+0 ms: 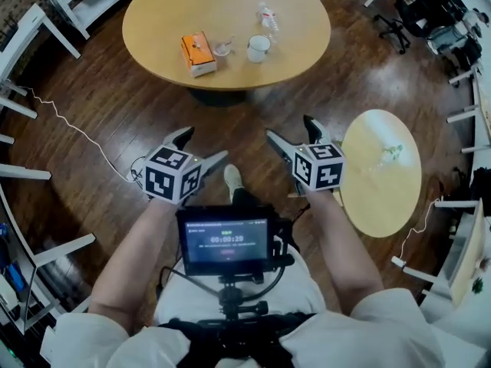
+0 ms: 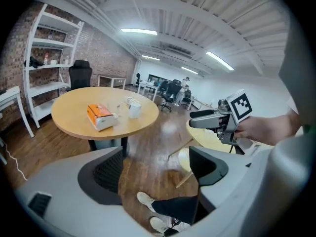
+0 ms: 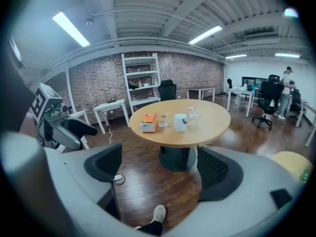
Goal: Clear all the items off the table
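**Head view with both gripper views.** We stand back from the round desk (image 1: 161, 14), which lies far and centre, with four things on its near half. From left to right these are an orange box (image 1: 198, 54), a glass (image 1: 222, 48) just beside it, a white mug (image 1: 258, 48) and, farther back, a clear bottle (image 1: 268, 18).

The left gripper (image 1: 204, 146) and right gripper (image 1: 289, 129) hang near our body, side by side. Both aim at the desk and are well apart from it. The left fingers (image 2: 106, 169) stand wide apart, with only floor and a shoe (image 2: 145, 199) between them. The right fingers (image 3: 106, 164) are likewise parted and hold nothing.

The box lies straight beyond the left gripper, its long axis running roughly near to far. The mug and bottle lie beyond the right gripper, slightly to its left. We judge the left hand nearer the box and the right hand nearer the mug. Both must first close the gap. A small desk (image 1: 368, 198) stands near right.
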`<state>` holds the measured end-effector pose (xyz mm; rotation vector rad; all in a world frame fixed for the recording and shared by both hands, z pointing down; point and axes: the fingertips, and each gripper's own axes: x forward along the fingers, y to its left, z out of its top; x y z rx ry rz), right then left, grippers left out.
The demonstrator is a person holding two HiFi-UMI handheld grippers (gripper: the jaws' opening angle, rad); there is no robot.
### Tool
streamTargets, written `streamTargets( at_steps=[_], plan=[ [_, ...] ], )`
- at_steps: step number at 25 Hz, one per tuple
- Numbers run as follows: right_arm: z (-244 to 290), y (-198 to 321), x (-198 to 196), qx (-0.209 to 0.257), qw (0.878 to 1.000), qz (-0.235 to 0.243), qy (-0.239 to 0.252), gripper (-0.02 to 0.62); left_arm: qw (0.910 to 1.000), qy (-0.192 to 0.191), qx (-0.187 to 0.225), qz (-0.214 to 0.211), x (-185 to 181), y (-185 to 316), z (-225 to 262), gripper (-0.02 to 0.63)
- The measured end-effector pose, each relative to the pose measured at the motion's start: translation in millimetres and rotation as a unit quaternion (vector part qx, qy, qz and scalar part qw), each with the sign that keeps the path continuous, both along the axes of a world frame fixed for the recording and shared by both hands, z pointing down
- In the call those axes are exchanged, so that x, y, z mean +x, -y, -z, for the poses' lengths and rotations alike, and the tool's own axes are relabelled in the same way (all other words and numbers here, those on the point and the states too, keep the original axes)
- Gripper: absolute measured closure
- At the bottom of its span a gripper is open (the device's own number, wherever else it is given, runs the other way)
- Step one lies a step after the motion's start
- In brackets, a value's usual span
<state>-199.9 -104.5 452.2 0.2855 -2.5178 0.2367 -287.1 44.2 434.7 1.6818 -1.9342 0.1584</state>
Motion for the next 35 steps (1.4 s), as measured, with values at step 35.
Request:
streamTargets(
  at_steps=[35],
  plan=[
    [3, -14, 651, 0.011, 0.95, -0.312, 0.003, 0.109, 0.9619, 0.031, -0.022, -0.271, 524, 69, 3, 0.186]
  ],
)
